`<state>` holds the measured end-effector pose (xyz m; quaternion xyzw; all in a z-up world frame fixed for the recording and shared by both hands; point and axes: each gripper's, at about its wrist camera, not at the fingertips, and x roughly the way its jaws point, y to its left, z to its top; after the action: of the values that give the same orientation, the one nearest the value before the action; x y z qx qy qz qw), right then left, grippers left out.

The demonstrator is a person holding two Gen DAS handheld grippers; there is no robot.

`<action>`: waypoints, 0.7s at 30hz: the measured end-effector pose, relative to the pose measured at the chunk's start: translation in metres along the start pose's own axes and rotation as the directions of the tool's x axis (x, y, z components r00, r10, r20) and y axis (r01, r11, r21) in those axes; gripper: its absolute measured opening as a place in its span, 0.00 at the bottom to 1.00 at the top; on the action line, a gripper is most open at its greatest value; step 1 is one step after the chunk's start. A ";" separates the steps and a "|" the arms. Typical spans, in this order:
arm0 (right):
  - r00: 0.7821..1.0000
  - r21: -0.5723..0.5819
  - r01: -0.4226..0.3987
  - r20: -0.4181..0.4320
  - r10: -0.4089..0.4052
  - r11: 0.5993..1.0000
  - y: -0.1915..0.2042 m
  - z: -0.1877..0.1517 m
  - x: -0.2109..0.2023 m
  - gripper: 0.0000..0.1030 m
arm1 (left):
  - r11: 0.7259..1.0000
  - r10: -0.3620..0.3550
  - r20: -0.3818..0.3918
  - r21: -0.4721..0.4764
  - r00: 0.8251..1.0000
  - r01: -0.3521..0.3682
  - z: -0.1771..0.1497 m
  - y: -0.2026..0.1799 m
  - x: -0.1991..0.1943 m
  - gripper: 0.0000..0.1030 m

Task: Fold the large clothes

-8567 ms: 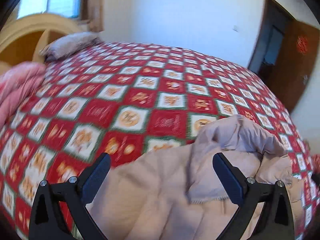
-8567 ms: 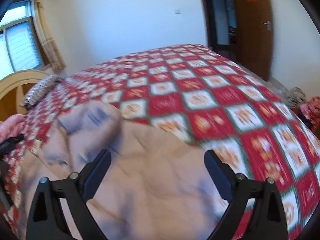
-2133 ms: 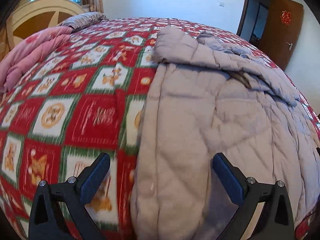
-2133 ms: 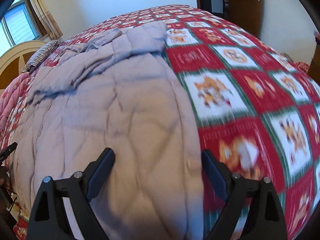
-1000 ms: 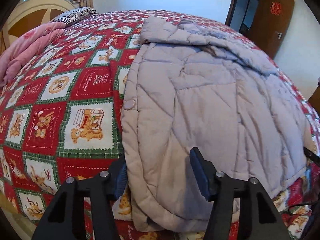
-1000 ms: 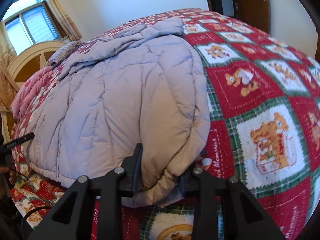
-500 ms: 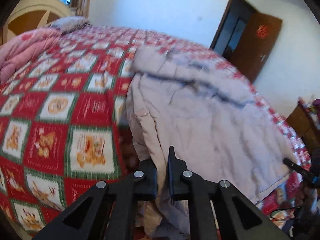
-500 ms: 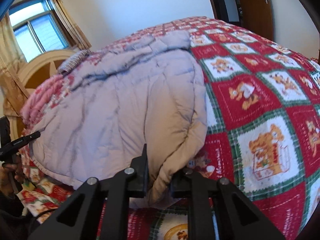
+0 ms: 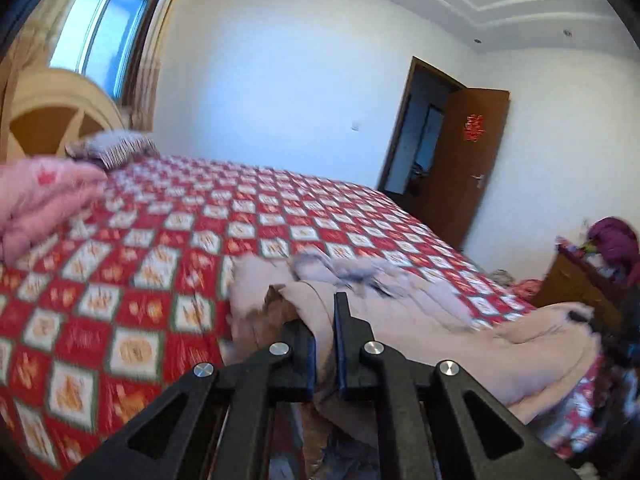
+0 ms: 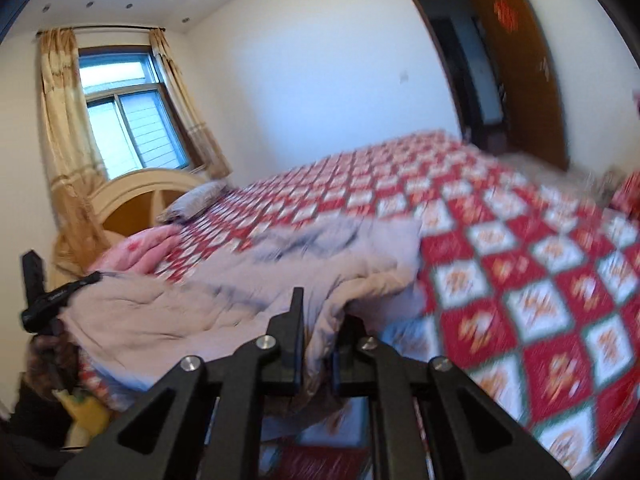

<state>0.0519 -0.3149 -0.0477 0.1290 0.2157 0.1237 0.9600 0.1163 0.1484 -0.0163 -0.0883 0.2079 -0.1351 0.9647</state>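
now both jaws pinch the quilted coat (image 9: 440, 320) hem above the bed (image 9: 160, 280).

A quilted beige padded coat (image 9: 436, 332) lies on the near edge of the red-and-white checked bedspread (image 9: 168, 264), low and right of centre in the left wrist frame. A pink folded quilt (image 9: 36, 200) sits at mid left, a striped pillow (image 9: 112, 148) behind it before the cream arched headboard (image 9: 52, 112). The brown wooden door (image 9: 464, 168) stands upper right, beyond the bed.
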 end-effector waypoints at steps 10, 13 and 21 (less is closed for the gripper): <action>0.990 -0.058 0.131 0.059 -0.127 0.990 -0.002 0.079 0.151 0.11 | 0.997 0.029 -0.025 -0.064 0.999 -0.030 0.054 0.040 0.156 0.10; 0.989 -0.033 0.144 0.048 -0.142 0.989 -0.014 0.096 0.187 0.11 | 0.992 0.013 -0.061 -0.122 0.998 -0.021 0.067 0.050 0.183 0.19; 0.968 0.014 0.248 -0.038 -0.247 0.969 -0.046 0.105 0.281 0.12 | 0.934 0.302 -0.081 -0.175 0.950 -0.311 0.063 0.083 0.258 0.99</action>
<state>0.3534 -0.2961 -0.0775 0.1079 0.2486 0.0033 0.9626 0.3883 0.1572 -0.0757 -0.1408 0.2563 0.0346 0.9557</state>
